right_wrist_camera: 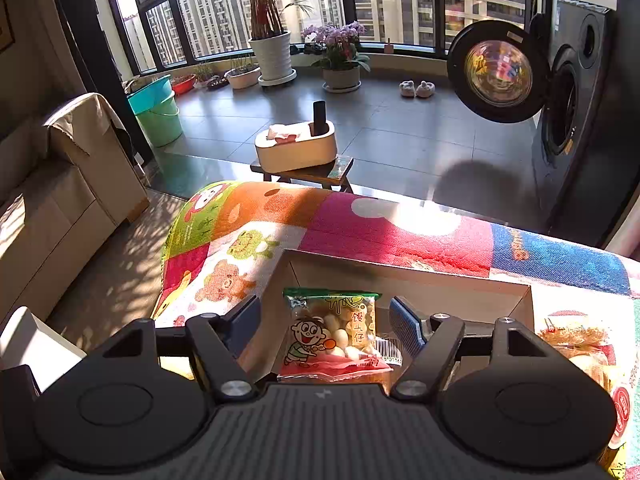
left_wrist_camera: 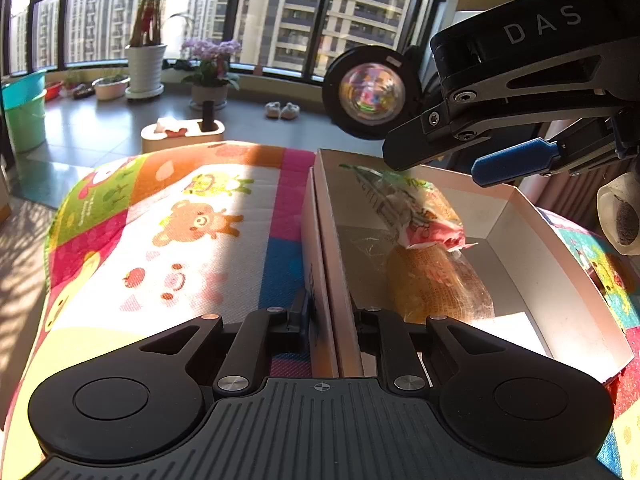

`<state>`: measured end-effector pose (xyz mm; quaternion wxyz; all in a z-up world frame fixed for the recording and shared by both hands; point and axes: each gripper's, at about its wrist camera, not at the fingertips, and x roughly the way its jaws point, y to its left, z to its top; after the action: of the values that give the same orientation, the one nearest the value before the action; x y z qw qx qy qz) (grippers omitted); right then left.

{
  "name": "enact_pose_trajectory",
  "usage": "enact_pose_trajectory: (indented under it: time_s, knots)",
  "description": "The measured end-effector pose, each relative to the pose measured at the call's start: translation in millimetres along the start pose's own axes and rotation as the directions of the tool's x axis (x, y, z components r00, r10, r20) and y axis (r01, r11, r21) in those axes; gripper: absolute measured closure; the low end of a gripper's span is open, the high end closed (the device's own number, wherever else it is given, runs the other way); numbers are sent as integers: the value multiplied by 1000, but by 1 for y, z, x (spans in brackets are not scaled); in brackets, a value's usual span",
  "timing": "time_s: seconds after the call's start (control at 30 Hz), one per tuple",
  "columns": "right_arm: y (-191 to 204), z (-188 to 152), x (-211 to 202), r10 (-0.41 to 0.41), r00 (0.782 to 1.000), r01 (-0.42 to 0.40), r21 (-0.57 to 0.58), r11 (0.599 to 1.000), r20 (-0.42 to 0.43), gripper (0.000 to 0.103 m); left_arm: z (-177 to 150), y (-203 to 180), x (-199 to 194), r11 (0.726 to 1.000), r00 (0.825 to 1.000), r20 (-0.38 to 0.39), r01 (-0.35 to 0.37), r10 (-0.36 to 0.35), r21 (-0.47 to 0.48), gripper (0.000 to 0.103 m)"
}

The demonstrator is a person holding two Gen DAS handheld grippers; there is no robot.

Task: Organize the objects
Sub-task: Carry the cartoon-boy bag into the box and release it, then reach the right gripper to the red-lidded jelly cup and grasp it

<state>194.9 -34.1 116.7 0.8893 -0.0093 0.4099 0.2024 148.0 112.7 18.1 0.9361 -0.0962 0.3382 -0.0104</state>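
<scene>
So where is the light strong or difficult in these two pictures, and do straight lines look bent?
Left wrist view: sunlight washes out the play mat and a patch of the cardboard box floor; window frames bow. Right wrist view: a glare spot on the mat's red part, a round shadow on the floor by the washing machine, whose door glass mirrors colours.

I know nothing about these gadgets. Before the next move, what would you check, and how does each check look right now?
1. Left gripper steadying the open white cardboard box: ok, jaws clamp its side wall.
2. Right gripper ready to lift away: ok, jaws open.
3. Green-topped cartoon snack packet inside the box: ok, lying on an orange packet.
4. Snack packet clear of the right jaws: cannot tell.
5. Room left in the box: ok, bare floor shows.
6. Everything packed: not ok, a clear wrapped snack lies outside on the colourful cartoon mat.
</scene>
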Motion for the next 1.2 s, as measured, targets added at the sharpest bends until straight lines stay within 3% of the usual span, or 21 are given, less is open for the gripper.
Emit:
enact_pose_trajectory:
  time_s: [0.17, 0.37, 0.5, 0.63, 0.8, 0.93, 1.1, 1.2]
  knots:
    - [-16, -10, -25, -20, 999, 20, -1, 1000, 49, 28, 0, 0, 0, 1000, 1000, 1, 0, 0, 2, 86]
    - [-72, -48, -78, -164, 978, 156, 68, 985, 126, 19, 0, 0, 0, 1000, 1000, 2, 0, 0, 3, 86]
    - [-121, -84, -104, -300, 947, 277, 179, 944, 114, 13, 0, 0, -1, 1000, 1000, 2, -1, 1, 3, 86]
    - [-137, -121, -108, -435, 896, 420, 152, 895, 83, 13, -1, 0, -1, 1000, 1000, 2, -1, 1, 3, 86]
    - [-139, -144, -97, -380, 924, 371, 146, 917, 36, 13, -1, 0, -1, 1000, 1000, 2, -1, 1, 3, 86]
    - [-134, -150, -80, -356, 935, 352, 124, 928, 12, 13, -1, 0, -1, 1000, 1000, 2, 0, 0, 3, 86]
    - [-130, -151, -61, -333, 943, 334, 110, 936, -22, 32, -1, 0, -1, 1000, 1000, 2, -1, 1, 3, 86]
    - [-132, -150, -57, -324, 945, 326, 127, 937, -34, 36, -1, 0, -1, 1000, 1000, 2, 0, 0, 3, 86]
